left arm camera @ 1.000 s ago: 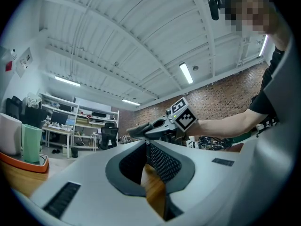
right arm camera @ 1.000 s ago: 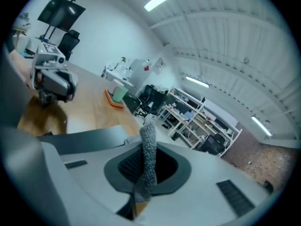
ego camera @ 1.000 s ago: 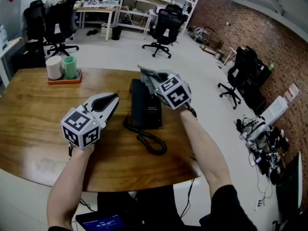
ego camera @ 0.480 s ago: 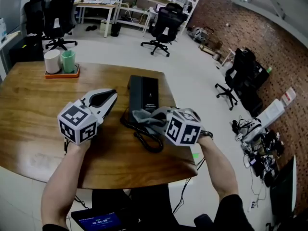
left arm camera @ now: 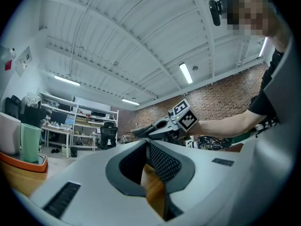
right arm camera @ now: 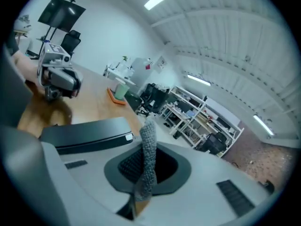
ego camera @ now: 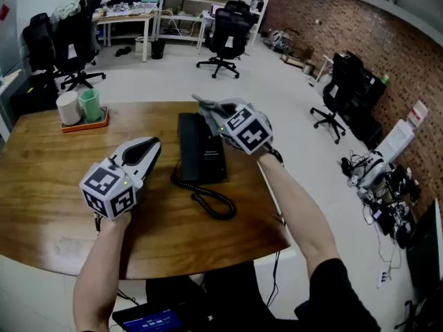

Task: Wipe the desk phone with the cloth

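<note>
Wooden table [ego camera: 48, 192] | left gripper [ego camera: 149, 149]: jaws slightly apart, empty, left of the desk phone [ego camera: 201, 151] | coiled cord [ego camera: 211, 203] at its near end: likely snag | right gripper [ego camera: 206, 108]: clamped on the cloth [right arm camera: 146, 145] over the phone's far end | risk: the unbraced phone may slide

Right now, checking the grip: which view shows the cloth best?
The right gripper view: the cloth stands pinched in the right gripper, jaws shut, close up. The head view shows only its grey tip over the desk phone; the left gripper view barely resolves it.
</note>
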Demonstrator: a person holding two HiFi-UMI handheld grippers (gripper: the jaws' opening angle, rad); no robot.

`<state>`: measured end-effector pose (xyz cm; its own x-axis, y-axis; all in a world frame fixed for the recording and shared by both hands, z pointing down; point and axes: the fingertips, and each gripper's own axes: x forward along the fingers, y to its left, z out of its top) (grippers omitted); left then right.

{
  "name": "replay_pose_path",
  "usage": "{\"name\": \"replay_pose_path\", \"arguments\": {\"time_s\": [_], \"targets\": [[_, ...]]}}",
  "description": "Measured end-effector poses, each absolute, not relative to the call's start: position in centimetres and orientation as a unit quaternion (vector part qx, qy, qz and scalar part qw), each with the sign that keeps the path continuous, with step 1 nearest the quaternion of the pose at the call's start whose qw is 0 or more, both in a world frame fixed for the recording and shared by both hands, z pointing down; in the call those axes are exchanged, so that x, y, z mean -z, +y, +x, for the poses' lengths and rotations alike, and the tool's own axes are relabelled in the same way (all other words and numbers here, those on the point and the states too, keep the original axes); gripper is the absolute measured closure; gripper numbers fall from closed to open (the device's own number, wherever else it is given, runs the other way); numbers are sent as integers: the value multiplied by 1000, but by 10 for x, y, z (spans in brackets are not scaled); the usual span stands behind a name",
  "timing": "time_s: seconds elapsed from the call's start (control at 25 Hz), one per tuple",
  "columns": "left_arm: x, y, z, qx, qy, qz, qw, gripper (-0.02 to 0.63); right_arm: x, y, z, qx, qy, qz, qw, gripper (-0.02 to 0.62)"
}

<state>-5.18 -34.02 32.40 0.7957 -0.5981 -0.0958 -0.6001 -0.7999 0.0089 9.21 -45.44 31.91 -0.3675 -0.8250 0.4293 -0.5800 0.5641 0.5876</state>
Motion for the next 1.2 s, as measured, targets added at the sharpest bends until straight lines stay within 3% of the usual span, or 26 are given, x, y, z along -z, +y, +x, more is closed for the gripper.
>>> {"name": "replay_pose_path", "arguments": {"time_s": [0.16,0.6,0.68,0.92,1.2], "targets": [[-320,-344,-50,-46,315,-948,11,592,-337,-449,91,172,-809,400,394,569],[-321,-344,-52,-40,315,-948,10,592,-408,-281,76,222,-806,138,530,569],[-321,-345,-53,-40,316,-948,10,592,-392,-294,81,227,-810,158,517,569],[-321,-344,-53,-44,315,-948,9,592,-304,-426,107,185,-820,417,345,569],[-319,-344,-50,-46,315,-948,11,592,-332,-455,109,170,-802,416,393,569]]}}
